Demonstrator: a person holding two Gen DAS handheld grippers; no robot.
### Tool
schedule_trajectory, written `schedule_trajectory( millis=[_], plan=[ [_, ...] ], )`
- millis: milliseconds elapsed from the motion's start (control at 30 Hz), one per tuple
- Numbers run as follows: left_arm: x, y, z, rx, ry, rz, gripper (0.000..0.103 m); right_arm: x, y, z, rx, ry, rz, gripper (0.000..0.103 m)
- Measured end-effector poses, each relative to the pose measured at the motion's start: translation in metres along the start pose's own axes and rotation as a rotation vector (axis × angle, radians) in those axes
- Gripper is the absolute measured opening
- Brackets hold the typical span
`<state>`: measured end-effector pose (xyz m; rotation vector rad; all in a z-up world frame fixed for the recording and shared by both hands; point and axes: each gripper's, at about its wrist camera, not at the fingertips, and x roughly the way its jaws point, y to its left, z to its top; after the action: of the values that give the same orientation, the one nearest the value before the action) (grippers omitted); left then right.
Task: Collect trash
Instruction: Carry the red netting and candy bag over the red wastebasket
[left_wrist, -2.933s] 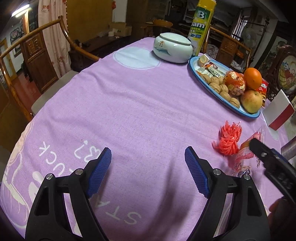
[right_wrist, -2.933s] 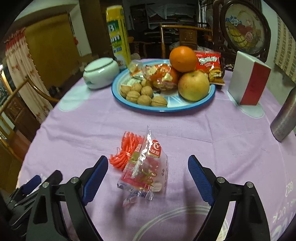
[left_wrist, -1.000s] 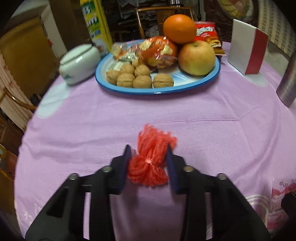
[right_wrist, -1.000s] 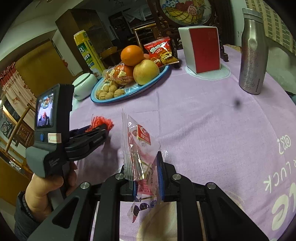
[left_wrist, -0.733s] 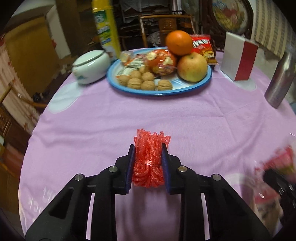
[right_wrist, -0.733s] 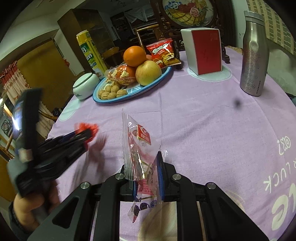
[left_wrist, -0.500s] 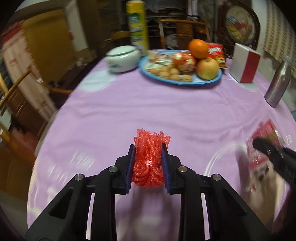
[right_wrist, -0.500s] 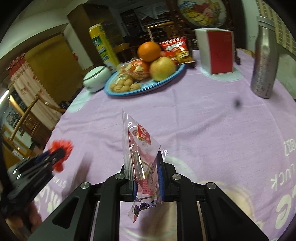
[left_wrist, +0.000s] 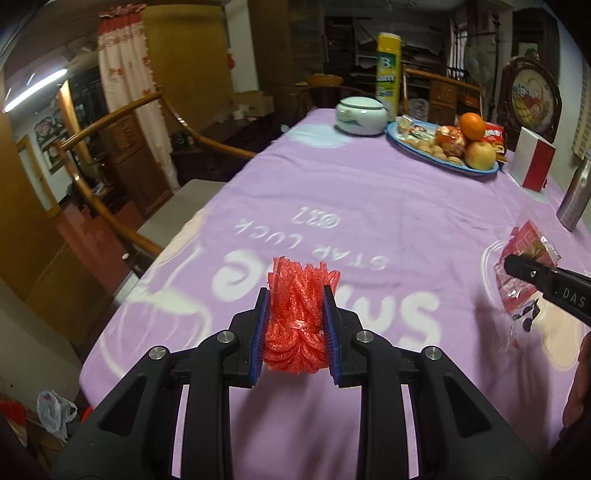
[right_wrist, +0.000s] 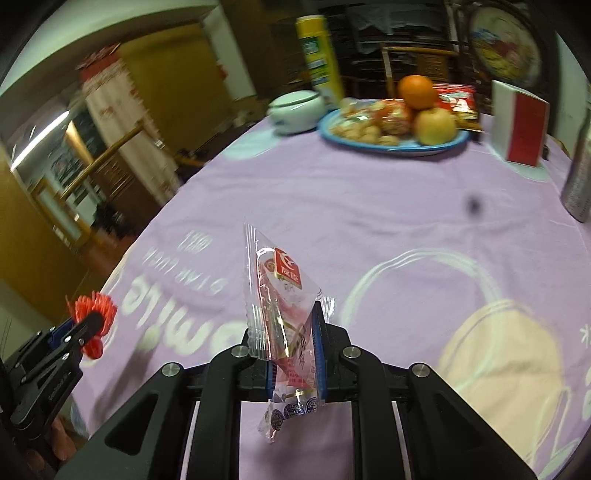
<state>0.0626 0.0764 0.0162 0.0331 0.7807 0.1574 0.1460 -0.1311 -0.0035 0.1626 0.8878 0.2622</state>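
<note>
The left gripper (left_wrist: 294, 328) is squeezed tight on a bunched red plastic net (left_wrist: 297, 317), which hangs in the air above the purple tablecloth (left_wrist: 369, 206), well apart from the blue oval plate of fruit and nuts (left_wrist: 480, 171). The right gripper (right_wrist: 293, 350) is pinched on a crinkly clear snack wrapper with red print (right_wrist: 282, 295), also lifted off the cloth and far from the plate.

The wrapper is thin and slippery, and most of it sticks up past the pads, so a quick swing could likely make it slide out. The net is springy and could pop free if the squeeze loosens. No trash bin shows in either view, so the 2 pieces may have a long way to go. A wide swing toward the plate could knock the silver metal bottle (left_wrist: 574, 201) beside it.
</note>
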Motion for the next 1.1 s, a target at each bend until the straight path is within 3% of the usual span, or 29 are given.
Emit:
schedule_trajectory(
  millis=[267, 500, 800, 1100],
  plan=[
    [-0.020, 0.053, -0.039, -0.107, 0.026, -0.006, 0.028, -0.013, 0.077, -0.027, -0.150, 0.001, 0.060, 0.016],
    [-0.044, 0.100, -0.068, -0.194, 0.010, 0.035, 0.028, -0.016, 0.129, -0.054, -0.241, 0.021, 0.127, 0.016],
    [-0.085, 0.167, -0.105, -0.312, -0.027, 0.134, 0.028, -0.023, 0.216, -0.088, -0.403, 0.080, 0.278, 0.016],
    [-0.106, 0.233, -0.156, -0.436, 0.002, 0.246, 0.028, -0.034, 0.311, -0.136, -0.591, 0.133, 0.408, 0.016]
  ],
)
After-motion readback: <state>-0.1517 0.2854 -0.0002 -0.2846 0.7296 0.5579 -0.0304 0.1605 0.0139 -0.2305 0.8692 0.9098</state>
